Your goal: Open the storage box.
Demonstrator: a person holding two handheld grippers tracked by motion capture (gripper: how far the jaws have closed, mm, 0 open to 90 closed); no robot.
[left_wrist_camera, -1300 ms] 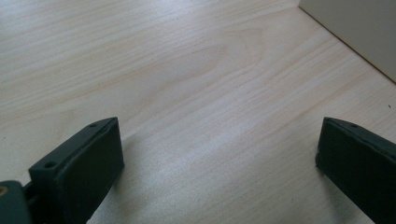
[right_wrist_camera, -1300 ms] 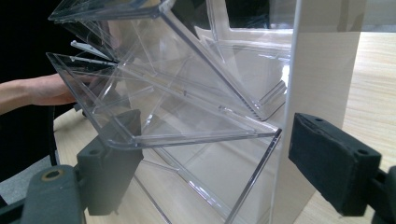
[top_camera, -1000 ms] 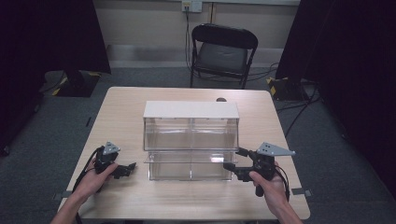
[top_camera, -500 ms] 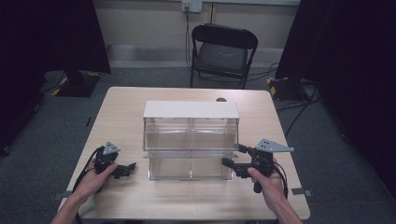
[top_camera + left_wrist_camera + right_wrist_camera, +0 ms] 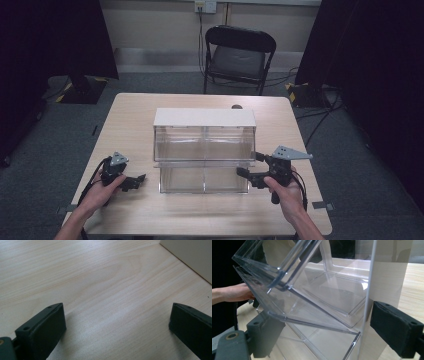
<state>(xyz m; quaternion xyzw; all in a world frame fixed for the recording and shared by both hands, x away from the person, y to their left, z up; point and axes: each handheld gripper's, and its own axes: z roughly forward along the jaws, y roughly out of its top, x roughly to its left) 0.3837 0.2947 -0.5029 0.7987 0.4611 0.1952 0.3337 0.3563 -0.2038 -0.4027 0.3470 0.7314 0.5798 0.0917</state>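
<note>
The worktop [image 5: 135,115] is seen as pale wood with fine grain and a smooth matt finish. The display case [image 5: 204,155] is made of clear, glossy plastic, capped by a matt white lid [image 5: 204,117]. The jaws are faced with matt black pads [image 5: 395,328], slightly rough-looking.

You had one bench [image 5: 150,107] in front of you. On it stood one clear plastic box [image 5: 204,150] with one white lid [image 5: 204,118]; its front showed two tiers, each split into two compartments, four in all. You held two tools, the left tool [image 5: 134,181] and the right tool [image 5: 248,166], one per hand, each with two black jaws. One folding chair [image 5: 239,57] stood behind the bench.
</note>
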